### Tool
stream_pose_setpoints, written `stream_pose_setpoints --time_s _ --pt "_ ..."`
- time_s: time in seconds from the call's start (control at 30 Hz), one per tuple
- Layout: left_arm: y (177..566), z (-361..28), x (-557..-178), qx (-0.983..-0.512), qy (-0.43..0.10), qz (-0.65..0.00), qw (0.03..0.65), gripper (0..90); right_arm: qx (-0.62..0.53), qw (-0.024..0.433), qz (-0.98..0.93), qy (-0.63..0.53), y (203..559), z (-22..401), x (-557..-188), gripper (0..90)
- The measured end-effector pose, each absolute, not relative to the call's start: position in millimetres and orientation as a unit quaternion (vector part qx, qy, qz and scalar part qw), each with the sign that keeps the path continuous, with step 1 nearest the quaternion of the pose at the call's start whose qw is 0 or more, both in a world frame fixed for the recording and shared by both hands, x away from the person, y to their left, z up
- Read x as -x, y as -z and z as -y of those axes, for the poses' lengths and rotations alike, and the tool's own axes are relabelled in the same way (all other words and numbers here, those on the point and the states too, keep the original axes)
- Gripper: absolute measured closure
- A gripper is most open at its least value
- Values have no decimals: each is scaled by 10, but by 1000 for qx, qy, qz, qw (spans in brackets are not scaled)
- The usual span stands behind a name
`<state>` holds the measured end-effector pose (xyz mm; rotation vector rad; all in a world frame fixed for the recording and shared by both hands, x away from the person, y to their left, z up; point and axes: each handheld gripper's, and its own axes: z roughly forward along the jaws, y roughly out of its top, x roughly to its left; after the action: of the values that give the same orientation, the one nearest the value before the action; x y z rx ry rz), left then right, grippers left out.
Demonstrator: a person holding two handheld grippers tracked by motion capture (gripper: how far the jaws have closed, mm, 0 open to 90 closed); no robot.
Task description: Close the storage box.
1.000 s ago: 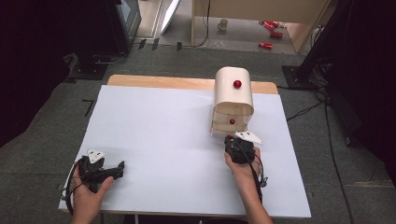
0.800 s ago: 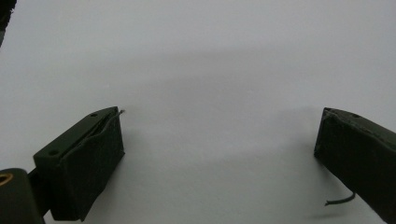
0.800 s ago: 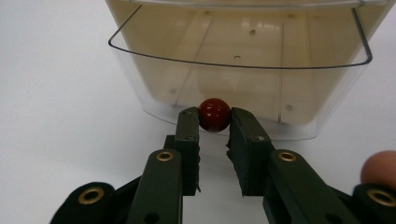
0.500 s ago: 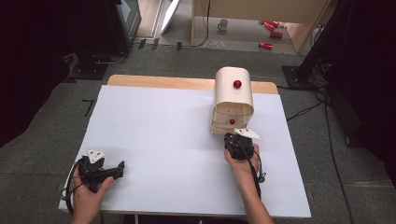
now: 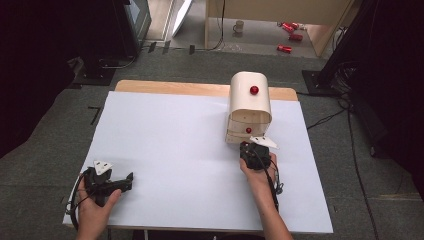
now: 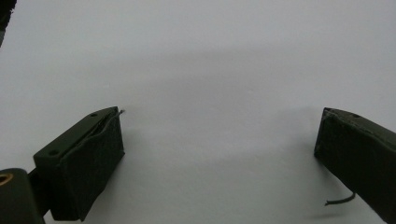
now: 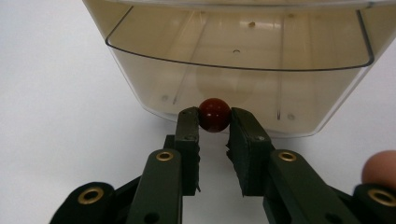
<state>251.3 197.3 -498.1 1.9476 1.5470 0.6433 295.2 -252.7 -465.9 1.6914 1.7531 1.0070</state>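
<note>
A dark-walled room with grey carpet lay around the table (image 5: pixel 165 150), whose white top covered all but a strip of bare wood along the far edge. On the floor beyond stood a mug (image 5: pixel 239 25) and a few red cans (image 5: pixel 289 31) beside a wooden frame. A cream, round-topped small cabinet (image 5: pixel 249 100) stood on the far right part of the table, with a red knob (image 5: pixel 254 90) on its curved top and a clear drawer (image 7: pixel 233 70) in its lower front. In the right gripper view that drawer sat pulled partway out from under the cabinet's shell, and its own red knob (image 7: pixel 214 114) was centred on the front wall, low down near the table. The right gripper (image 7: pixel 214 122) pointed straight at it, its jaws drawn in and pinching the knob from both sides, the pads pressed against the ball. In the high view the right gripper (image 5: pixel 252 150) sat just in front of the cabinet, held in the person's right hand (image 5: pixel 257 167). Well apart, at the near left corner of the table, the left gripper (image 5: pixel 120 182) rested low over the white surface in the left hand (image 5: pixel 95 202); in the left gripper view its jaws were spread wide with bare white tabletop between them.
</note>
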Motion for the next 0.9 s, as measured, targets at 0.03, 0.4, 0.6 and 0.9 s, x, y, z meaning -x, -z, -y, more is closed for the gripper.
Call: stream_pose_setpoints --time_s 0.03,0.4,0.6,0.9 --pt "4981 -1972 -2514 -727 -240 -578 283 12 -621 250 -645 -370 4661 2533 -2952 737" --pt "4981 -1972 -2513 -727 -240 -578 282 12 -595 219 -665 -396 4619 2663 -2870 65" --pt "4981 -1972 -2514 -727 -240 -578 283 12 -587 223 -668 -400 4600 2816 -2753 0" --pt "4981 -1972 -2513 -727 -240 -578 282 12 -593 235 -664 -391 4587 3078 -2585 0"
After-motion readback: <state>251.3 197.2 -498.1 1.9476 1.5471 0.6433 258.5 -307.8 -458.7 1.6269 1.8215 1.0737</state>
